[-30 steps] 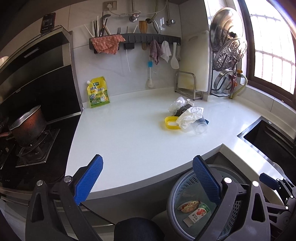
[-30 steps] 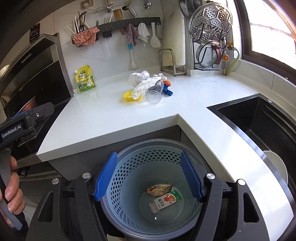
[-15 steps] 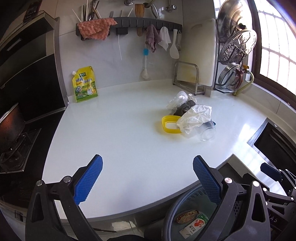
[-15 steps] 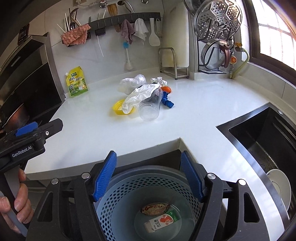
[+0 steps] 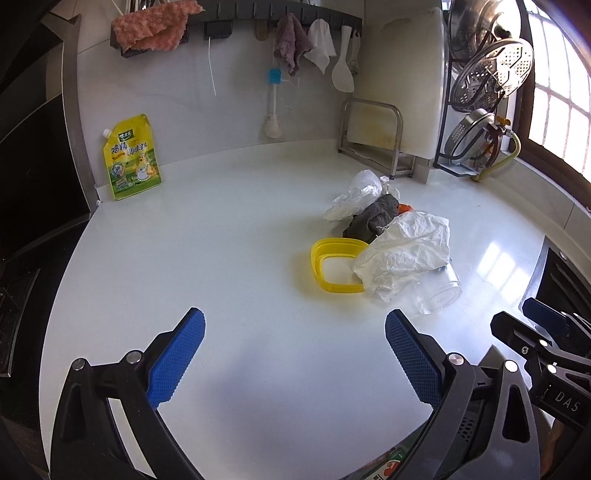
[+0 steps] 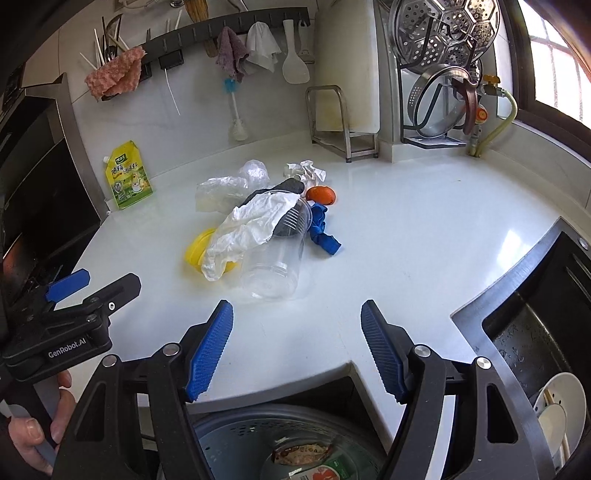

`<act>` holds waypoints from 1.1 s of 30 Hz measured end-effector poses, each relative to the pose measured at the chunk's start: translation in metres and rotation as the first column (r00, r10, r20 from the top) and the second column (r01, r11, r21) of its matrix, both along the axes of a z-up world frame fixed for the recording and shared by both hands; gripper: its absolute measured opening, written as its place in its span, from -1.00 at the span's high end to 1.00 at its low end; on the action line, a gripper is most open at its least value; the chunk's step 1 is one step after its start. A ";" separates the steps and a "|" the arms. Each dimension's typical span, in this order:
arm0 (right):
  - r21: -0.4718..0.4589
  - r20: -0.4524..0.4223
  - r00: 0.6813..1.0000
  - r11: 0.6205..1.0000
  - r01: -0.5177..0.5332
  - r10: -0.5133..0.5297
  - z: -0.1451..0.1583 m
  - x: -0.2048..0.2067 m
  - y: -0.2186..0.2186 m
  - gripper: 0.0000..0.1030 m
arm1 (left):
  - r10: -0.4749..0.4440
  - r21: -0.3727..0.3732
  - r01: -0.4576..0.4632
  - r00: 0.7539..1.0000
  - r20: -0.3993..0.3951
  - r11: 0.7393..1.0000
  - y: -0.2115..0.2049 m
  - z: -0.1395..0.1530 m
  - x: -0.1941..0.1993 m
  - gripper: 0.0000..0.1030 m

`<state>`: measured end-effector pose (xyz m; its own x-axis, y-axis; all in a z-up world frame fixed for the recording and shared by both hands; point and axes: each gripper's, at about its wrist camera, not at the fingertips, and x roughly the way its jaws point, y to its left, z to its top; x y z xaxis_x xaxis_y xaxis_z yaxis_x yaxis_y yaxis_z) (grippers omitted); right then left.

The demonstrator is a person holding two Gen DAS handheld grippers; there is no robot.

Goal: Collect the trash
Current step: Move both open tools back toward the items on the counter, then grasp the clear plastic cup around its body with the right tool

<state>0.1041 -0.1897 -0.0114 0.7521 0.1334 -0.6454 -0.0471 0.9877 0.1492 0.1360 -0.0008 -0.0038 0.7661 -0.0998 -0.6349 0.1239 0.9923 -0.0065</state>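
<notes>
Presently, crinkled white plastic bag (image 6: 255,225) drapes a clear ribbed cup (image 6: 275,258) on glossy white counter (image 5: 240,258); possibly cloth beneath; left gripper (image 5: 293,354) and right gripper (image 6: 295,343) both agape, empty.

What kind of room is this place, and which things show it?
A home kitchen, most likely: a white countertop with a sink set into it, a wall rail hung with cloths and utensils, and a rack of pot lids.

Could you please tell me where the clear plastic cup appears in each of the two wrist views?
Left wrist: clear plastic cup at right of centre, half under the white bag.
Right wrist: cup at centre, lying on its side.
Shared landmark: yellow seasoning pouch against the wall.
</notes>
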 end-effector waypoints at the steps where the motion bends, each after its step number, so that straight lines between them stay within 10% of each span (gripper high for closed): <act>1: 0.003 -0.003 1.000 1.000 -0.004 0.004 0.000 0.006 0.002 -0.34 | 0.002 0.002 -0.002 1.000 -0.004 1.000 0.000 -0.002 0.003 -0.87; 23: 0.038 -0.092 0.995 0.999 -0.029 0.032 -0.033 0.075 0.022 -0.33 | 0.027 0.007 -0.027 0.999 -0.025 1.000 0.011 -0.014 0.021 -0.87; 27: 0.036 -0.096 0.994 0.998 -0.052 0.056 -0.034 0.077 0.024 0.04 | 0.024 0.005 -0.023 0.999 -0.029 1.000 0.009 -0.013 0.021 -0.87; 33: 0.041 -0.067 0.995 0.997 -0.068 0.071 -0.027 0.067 0.017 0.05 | -0.003 -0.004 0.003 0.999 -0.044 1.000 -0.001 -0.014 0.023 -0.87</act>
<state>0.1708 -0.1729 -0.0388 0.6942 0.2099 -0.6885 -0.1038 0.9757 0.1927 0.1587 -0.0021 -0.0179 0.7372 -0.1050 -0.6674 0.1267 0.9918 -0.0162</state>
